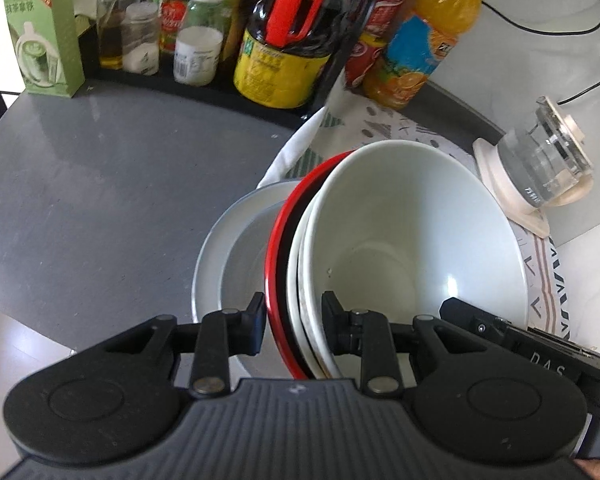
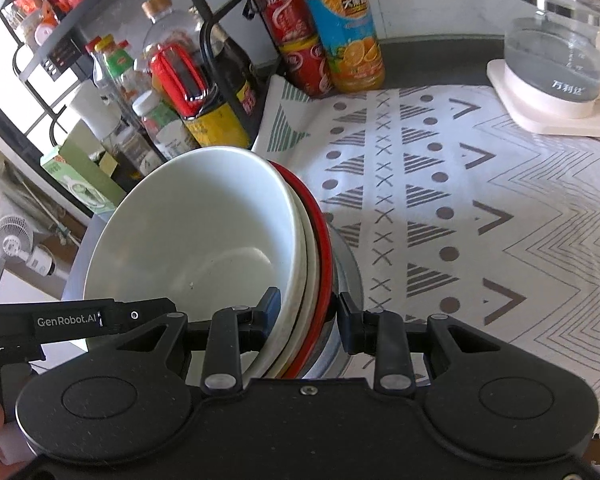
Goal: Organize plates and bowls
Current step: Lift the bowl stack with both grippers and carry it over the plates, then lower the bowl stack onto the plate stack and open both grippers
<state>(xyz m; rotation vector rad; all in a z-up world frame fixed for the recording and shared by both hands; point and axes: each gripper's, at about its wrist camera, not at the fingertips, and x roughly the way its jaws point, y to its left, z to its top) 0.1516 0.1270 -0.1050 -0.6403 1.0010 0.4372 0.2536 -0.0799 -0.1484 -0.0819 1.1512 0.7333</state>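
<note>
A nested stack of bowls (image 1: 404,232) fills the middle of both views: a white bowl on top, another white bowl under it, and a red one outermost. It also shows in the right wrist view (image 2: 204,224). My left gripper (image 1: 294,320) is shut on the near rim of the stack. My right gripper (image 2: 306,316) is shut on the opposite rim. A pale grey plate (image 1: 220,240) lies under the stack; in the right wrist view its edge (image 2: 350,276) shows to the right.
A patterned cloth (image 2: 480,208) covers the right of the grey counter (image 1: 112,184). A black rack (image 1: 172,80) of bottles and jars stands at the back. An orange juice bottle (image 2: 340,24), red cans (image 2: 296,28), a glass kettle (image 2: 560,52) and a green box (image 1: 40,36) stand nearby.
</note>
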